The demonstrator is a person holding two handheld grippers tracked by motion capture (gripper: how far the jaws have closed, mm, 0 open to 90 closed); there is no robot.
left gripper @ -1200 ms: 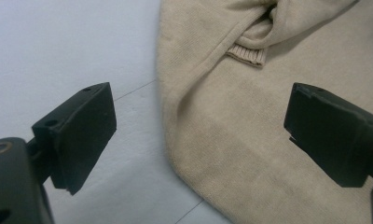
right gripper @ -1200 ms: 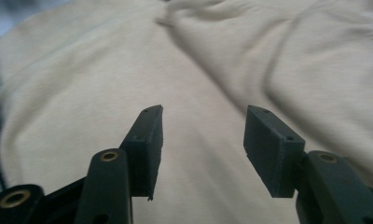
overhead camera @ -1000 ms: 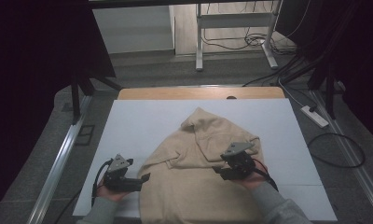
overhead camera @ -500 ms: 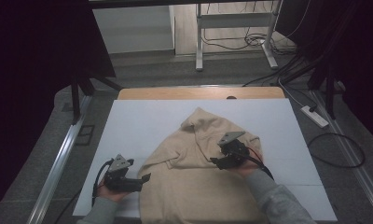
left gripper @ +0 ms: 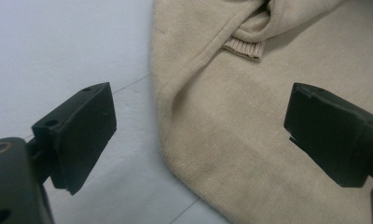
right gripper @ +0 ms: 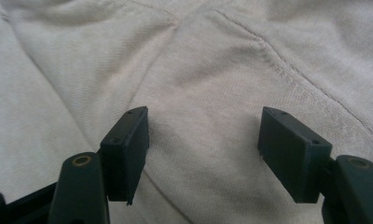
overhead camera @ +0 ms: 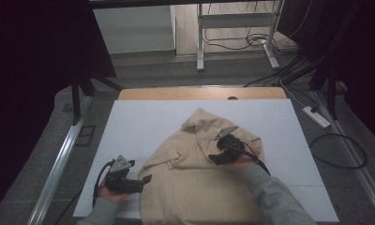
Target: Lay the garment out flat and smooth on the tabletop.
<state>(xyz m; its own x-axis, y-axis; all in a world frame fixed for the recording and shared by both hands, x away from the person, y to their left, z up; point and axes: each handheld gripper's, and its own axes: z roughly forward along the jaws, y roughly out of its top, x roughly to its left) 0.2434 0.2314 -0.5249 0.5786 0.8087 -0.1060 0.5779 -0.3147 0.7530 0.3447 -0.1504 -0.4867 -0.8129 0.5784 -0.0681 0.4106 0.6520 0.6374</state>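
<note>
Right gripper (overhead camera: 219, 153): jaws have just been opening, standing apart over the beige sweater (overhead camera: 199, 183), gripping nothing.
Left gripper (overhead camera: 141, 182): jaws apart, straddling the sweater's left edge.
Sweater: lying rumpled on the white counter (overhead camera: 138, 126), cuff (left gripper: 243, 46) tucked under a fold.
Risk: pinching several layers could be dragging the fold askew.

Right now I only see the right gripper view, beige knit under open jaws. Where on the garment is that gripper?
Observer: The right gripper sits over the sweater's upper middle, near its far folds; its jaws have just been opening, pinching nothing.
Operator: And the left one?
Observer: The left gripper is open at the sweater's left edge, one jaw over the white sheet.
Operator: Anything ahead of it?
Observer: A ribbed cuff, folded onto the body.
</note>
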